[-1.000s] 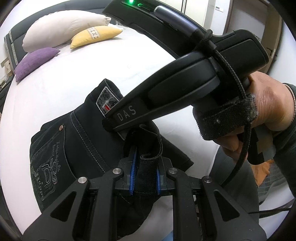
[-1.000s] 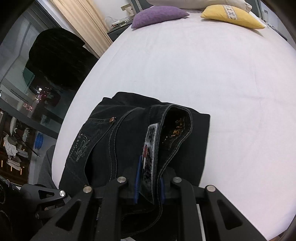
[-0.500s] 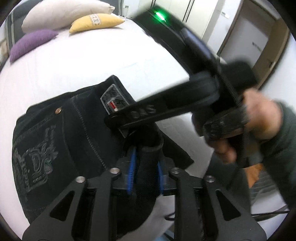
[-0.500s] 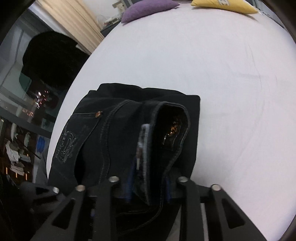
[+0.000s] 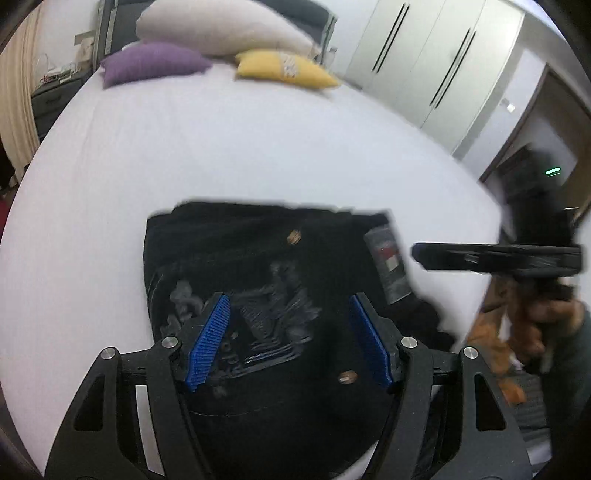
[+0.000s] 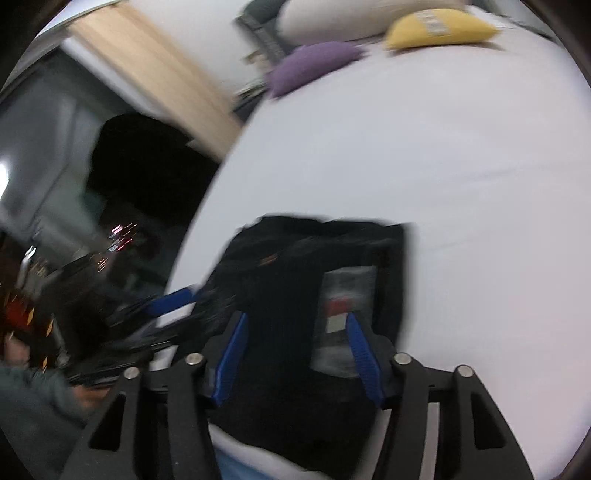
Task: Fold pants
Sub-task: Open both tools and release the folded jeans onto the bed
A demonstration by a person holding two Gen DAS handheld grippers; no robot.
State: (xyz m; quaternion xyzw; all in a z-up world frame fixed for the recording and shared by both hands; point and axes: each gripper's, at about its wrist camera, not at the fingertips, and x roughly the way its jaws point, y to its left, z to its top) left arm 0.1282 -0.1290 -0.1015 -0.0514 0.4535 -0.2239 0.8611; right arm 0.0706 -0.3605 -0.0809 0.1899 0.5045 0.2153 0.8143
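Note:
Black pants (image 5: 258,251) lie folded into a compact stack on the white bed (image 5: 221,147), embroidered back pocket up and grey waist label (image 5: 388,266) at the right. My left gripper (image 5: 288,299) hovers over the pocket, its jaws opening, blue pads (image 5: 208,343) clear of the cloth. In the right wrist view my right gripper (image 6: 295,317) hangs over the pants (image 6: 295,266) near the label (image 6: 347,295), jaws also opening, gripping nothing. Each gripper shows blurred in the other's view: the right gripper (image 5: 495,258) in a hand, the left gripper (image 6: 170,301) at the bed's edge.
A purple pillow (image 5: 155,62), a yellow pillow (image 5: 284,70) and a long white pillow (image 5: 221,29) lie at the head of the bed. White wardrobe doors (image 5: 424,62) stand to the right. A curtain (image 6: 155,77) and a dark window (image 6: 55,166) lie left.
Both grippers were shut on folds of the waistband and have let go and spread. The pants now lie flat. The left gripper has swung over the pocket and the right gripper has drawn away.

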